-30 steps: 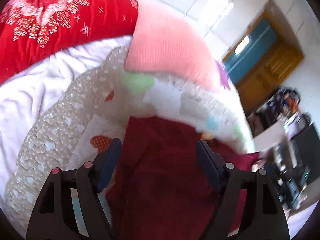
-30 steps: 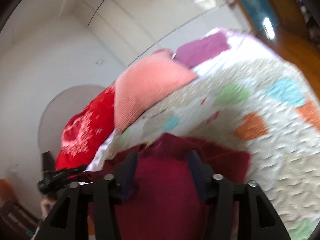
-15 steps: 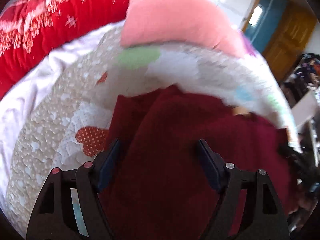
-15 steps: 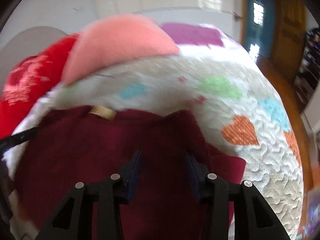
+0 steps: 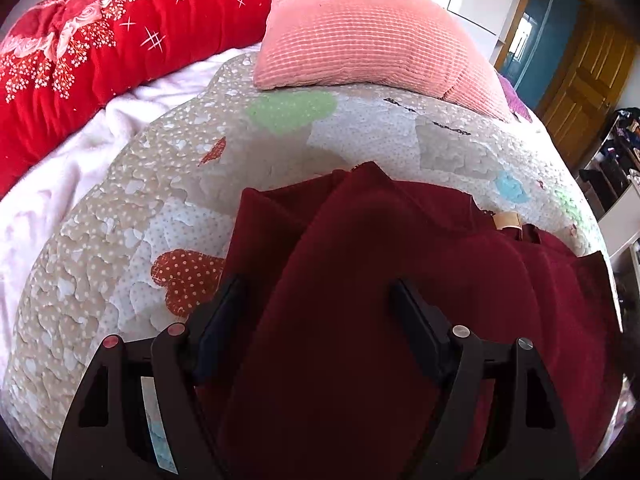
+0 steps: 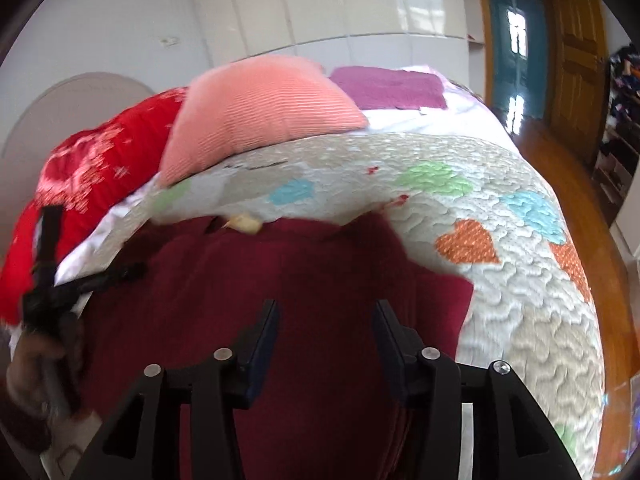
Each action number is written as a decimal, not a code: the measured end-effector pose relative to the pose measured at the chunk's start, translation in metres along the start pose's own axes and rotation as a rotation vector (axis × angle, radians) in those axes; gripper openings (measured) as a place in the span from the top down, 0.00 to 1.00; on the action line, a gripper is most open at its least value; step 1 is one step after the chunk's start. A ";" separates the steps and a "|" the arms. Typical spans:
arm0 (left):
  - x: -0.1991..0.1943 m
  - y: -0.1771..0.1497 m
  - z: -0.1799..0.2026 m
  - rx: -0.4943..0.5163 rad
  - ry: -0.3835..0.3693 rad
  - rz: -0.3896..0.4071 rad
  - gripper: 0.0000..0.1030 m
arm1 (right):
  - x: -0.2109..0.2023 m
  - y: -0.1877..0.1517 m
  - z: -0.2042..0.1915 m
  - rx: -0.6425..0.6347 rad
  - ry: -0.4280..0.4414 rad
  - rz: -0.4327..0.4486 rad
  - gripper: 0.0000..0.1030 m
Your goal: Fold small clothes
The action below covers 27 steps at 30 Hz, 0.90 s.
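Observation:
A dark red garment (image 5: 400,280) lies on the heart-patterned quilt (image 5: 120,216), a tan neck label (image 5: 507,221) at its far edge. A fold of it runs up between the fingers of my left gripper (image 5: 318,300), whose jaws stand wide apart. In the right wrist view the same garment (image 6: 280,280) spreads under my right gripper (image 6: 325,322), also open, with the label (image 6: 246,223) at the far edge. The left gripper (image 6: 80,276) shows at the garment's left side there.
A pink ribbed pillow (image 5: 360,32) and a red floral blanket (image 5: 80,48) lie at the head of the bed. A purple cloth (image 6: 388,88) lies behind the pillow. The bed's right edge drops to a wooden floor (image 6: 600,200) near wooden doors (image 6: 576,40).
Both grippers have tilted down over the bed. The garment now lies spread on the quilt, lowered from where it hung, and the views have steadied.

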<state>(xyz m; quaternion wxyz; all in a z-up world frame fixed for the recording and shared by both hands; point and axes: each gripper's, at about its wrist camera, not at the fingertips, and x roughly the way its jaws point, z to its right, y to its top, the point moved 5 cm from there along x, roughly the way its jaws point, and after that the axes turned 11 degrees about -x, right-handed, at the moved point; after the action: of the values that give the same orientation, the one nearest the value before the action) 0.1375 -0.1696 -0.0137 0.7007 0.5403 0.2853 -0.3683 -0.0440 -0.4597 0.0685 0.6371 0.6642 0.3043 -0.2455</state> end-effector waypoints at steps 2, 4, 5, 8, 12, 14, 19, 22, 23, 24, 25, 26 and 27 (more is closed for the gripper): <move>-0.002 -0.001 0.002 -0.001 0.007 -0.001 0.24 | 0.006 -0.012 -0.005 -0.023 -0.007 -0.038 0.54; -0.007 -0.003 0.002 0.002 0.013 -0.007 0.24 | 0.021 -0.024 -0.003 -0.041 -0.037 -0.090 0.54; -0.012 -0.004 0.003 0.010 0.017 -0.004 0.24 | 0.021 -0.024 -0.005 -0.046 -0.045 -0.088 0.54; -0.028 -0.008 0.005 0.054 0.031 0.025 0.25 | 0.011 -0.019 -0.010 -0.035 -0.032 -0.082 0.54; -0.048 -0.015 0.008 0.086 0.034 0.056 0.25 | -0.014 -0.015 -0.025 -0.027 -0.007 -0.033 0.54; -0.058 -0.018 0.009 0.080 0.017 0.067 0.24 | -0.021 -0.017 -0.031 -0.032 -0.012 -0.019 0.54; -0.074 -0.028 0.009 0.090 0.006 0.082 0.25 | -0.026 -0.024 -0.044 -0.051 -0.034 -0.036 0.54; -0.079 -0.031 0.006 0.089 0.008 0.089 0.25 | -0.033 -0.027 -0.043 -0.041 -0.037 -0.030 0.54; -0.080 -0.032 0.004 0.083 0.003 0.085 0.25 | -0.034 -0.027 -0.041 -0.037 -0.041 -0.029 0.54; -0.079 -0.032 0.003 0.076 -0.002 0.080 0.25 | -0.036 -0.028 -0.038 -0.028 -0.049 -0.028 0.53; -0.078 -0.033 -0.001 0.061 -0.008 0.070 0.25 | -0.037 -0.028 -0.035 -0.019 -0.055 -0.029 0.53; -0.076 -0.033 -0.004 0.049 -0.011 0.063 0.25 | -0.037 -0.029 -0.032 -0.009 -0.059 -0.032 0.52; -0.075 -0.033 -0.009 0.033 -0.014 0.056 0.25 | -0.037 -0.030 -0.028 0.002 -0.064 -0.034 0.51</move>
<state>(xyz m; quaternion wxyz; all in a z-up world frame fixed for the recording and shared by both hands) 0.0677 -0.1505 0.0258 0.7037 0.5571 0.2588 -0.3570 -0.0926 -0.4349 0.0762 0.6417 0.6514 0.2947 -0.2777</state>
